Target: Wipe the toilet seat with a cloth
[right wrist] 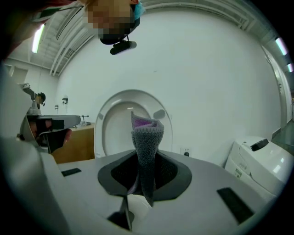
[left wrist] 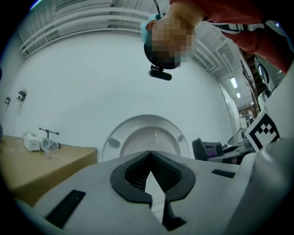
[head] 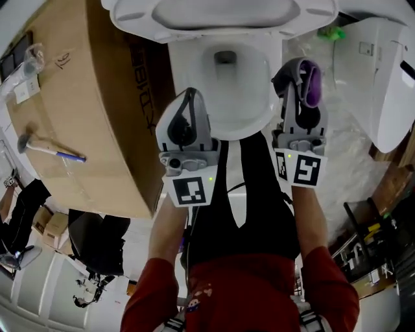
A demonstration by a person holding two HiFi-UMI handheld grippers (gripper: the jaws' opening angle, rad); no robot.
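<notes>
A white toilet stands ahead, its bowl rim bare and its seat tipped up against the wall. The seat's underside with two grey bumpers shows in both gripper views. My left gripper hovers over the bowl's front left edge; its jaws meet at the tips with nothing between them. My right gripper is by the bowl's right edge, shut on a grey and purple cloth that sticks up out of the jaws.
A large cardboard box stands close to the toilet's left, with a hammer on top. A white appliance stands on the right. Tools and clutter lie on the floor at the lower right.
</notes>
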